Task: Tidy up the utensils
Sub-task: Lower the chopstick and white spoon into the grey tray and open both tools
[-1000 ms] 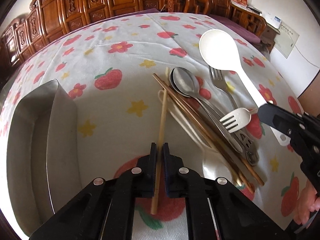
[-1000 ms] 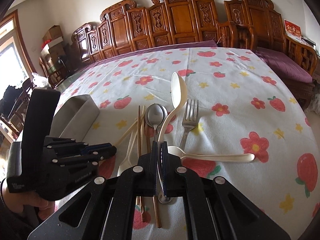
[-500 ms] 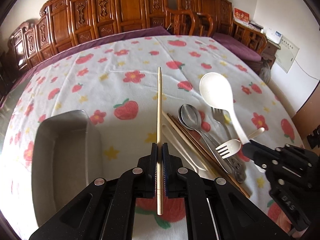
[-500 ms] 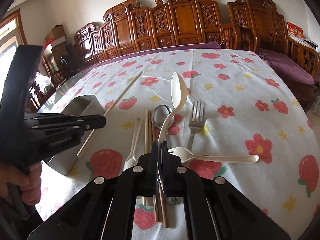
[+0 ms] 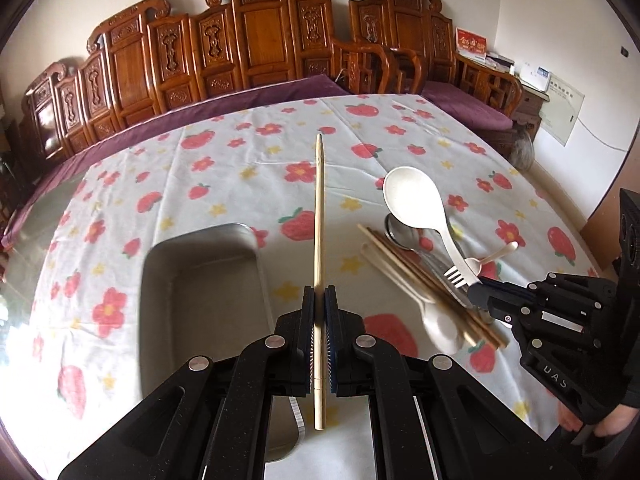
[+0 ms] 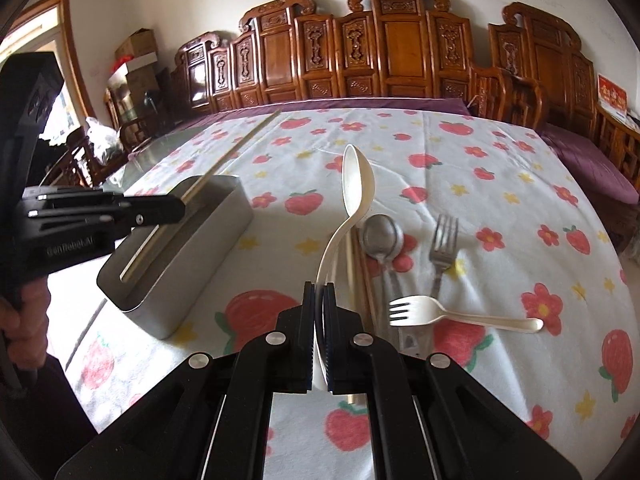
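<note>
My left gripper (image 5: 319, 294) is shut on a pale bamboo chopstick (image 5: 319, 216) and holds it in the air beside the right rim of the steel tray (image 5: 200, 280). In the right wrist view the left gripper (image 6: 176, 208) hovers over the tray (image 6: 180, 264), chopstick (image 6: 236, 150) pointing away. My right gripper (image 6: 319, 290) is shut on the handle of a large white spoon (image 6: 356, 184), lifted above the table. On the cloth lie brown chopsticks (image 5: 424, 280), a metal spoon (image 6: 382, 236), a metal fork (image 6: 442, 248), a white plastic fork (image 6: 444, 312) and a white plastic spoon (image 5: 438, 322).
The table has a white cloth with strawberries and flowers (image 5: 240, 168). Carved wooden chairs (image 5: 256, 40) stand behind its far edge. A glass strip of table edge (image 5: 36, 208) shows at left. A white chopstick-like strip (image 6: 140, 252) shows inside the tray.
My left gripper lifted the chopstick off the pile and moved left to the tray's edge. My right gripper raised the white spoon off the cloth.
</note>
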### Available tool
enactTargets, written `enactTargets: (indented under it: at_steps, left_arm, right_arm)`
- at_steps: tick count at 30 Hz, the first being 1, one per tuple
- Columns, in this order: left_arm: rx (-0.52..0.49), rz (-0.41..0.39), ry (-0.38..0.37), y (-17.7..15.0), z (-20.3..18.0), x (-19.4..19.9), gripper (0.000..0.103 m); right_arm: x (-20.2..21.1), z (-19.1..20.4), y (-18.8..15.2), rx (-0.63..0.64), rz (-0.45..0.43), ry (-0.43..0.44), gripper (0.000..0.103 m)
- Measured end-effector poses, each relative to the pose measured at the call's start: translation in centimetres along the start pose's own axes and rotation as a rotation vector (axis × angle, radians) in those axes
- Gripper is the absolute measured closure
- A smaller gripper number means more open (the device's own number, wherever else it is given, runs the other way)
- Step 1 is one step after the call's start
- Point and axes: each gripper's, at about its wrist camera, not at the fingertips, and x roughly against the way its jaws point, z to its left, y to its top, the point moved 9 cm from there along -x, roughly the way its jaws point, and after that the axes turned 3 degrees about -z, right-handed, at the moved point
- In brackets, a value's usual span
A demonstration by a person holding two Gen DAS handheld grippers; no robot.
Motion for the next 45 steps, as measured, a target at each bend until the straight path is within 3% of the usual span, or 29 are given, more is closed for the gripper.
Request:
enactTargets:
  at_steps: [5,13,28,37,45]
  left_arm:
    - [0.018,0.005,-0.015,-0.9,2.4,0.5,0.099]
    - [0.088,0.042,0.028,-3.6,6.8,0.2,0.099]
    - [0.141,0.144,0.037,-6.5,8.7,-1.4,0.098]
    - [0.180,0.080,0.024,-5.5,10.2,0.1,0.098]
    - [0.210,0.008,0.066,-4.4,13.4,2.3,0.098]
  right_arm:
    - [0.2,1.4,0.1,0.030,-0.001,0.007,0.098]
    - [0.0,2.4,0.6,0.068,0.010,-0.011,0.098]
    - [-0.5,6.5,3.4,0.150,-0.006,0.026,0.098]
    - [-1.7,9.6,3.8,0.167,0.018,0.060,0.098]
    - [-4.4,13.3,3.8,0.142,0.069,0.123,0.098]
